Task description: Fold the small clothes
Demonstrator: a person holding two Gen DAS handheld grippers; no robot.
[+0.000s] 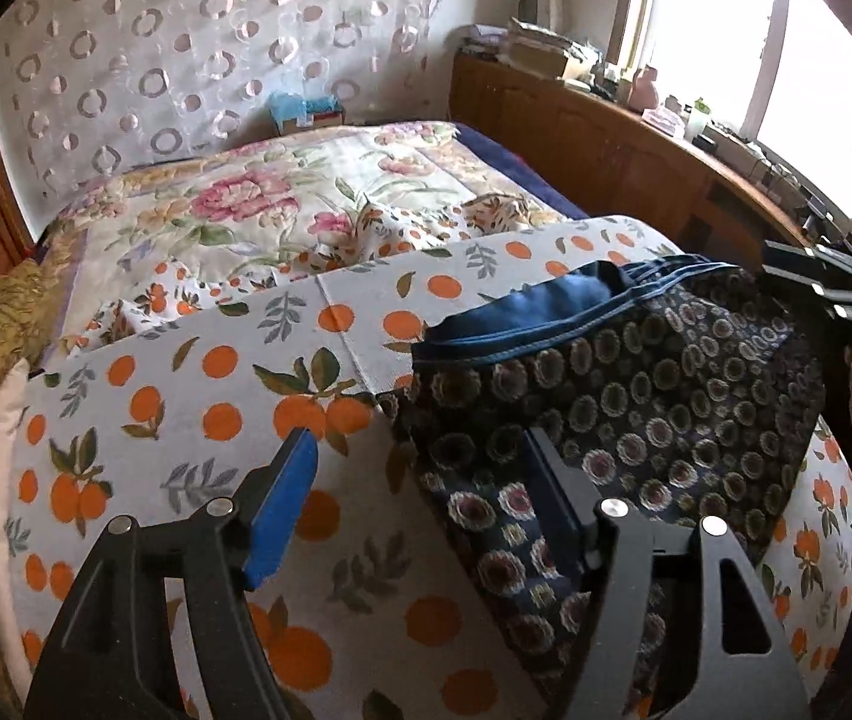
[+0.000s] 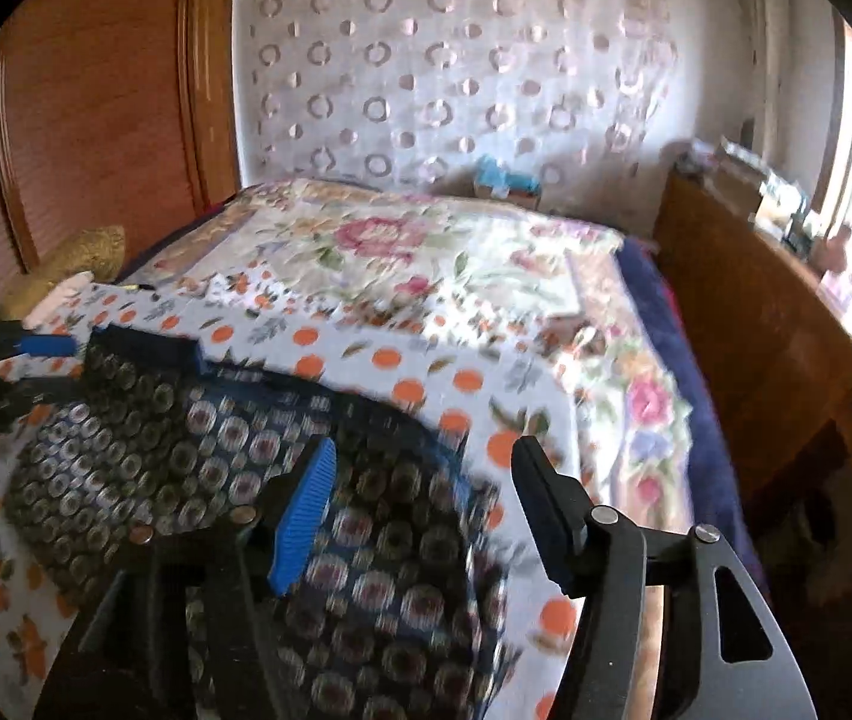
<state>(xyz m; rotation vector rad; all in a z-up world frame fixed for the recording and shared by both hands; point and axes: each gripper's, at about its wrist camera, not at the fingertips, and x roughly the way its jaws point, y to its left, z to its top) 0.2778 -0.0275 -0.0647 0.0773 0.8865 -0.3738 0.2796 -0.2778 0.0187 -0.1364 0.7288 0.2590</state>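
A small dark navy garment (image 1: pixel 654 408) with a round flower print and a blue waistband lies on an orange-print cloth (image 1: pixel 186 396) over a board on the bed. My left gripper (image 1: pixel 420 468) is open, its jaws wide, low over the garment's left edge. My right gripper (image 2: pixel 420 480) is open just above the garment (image 2: pixel 198 456) near its right edge; this view is blurred. Each gripper shows at the edge of the other's view: the right one in the left wrist view (image 1: pixel 834 294), the left one in the right wrist view (image 2: pixel 36 360).
A floral quilt (image 1: pixel 282 198) covers the bed behind the board. A wooden cabinet (image 1: pixel 618 150) with clutter on top runs along the right under a window. A wooden headboard (image 2: pixel 96 108) and a gold cushion (image 2: pixel 84 252) stand at left. A curtain hangs behind.
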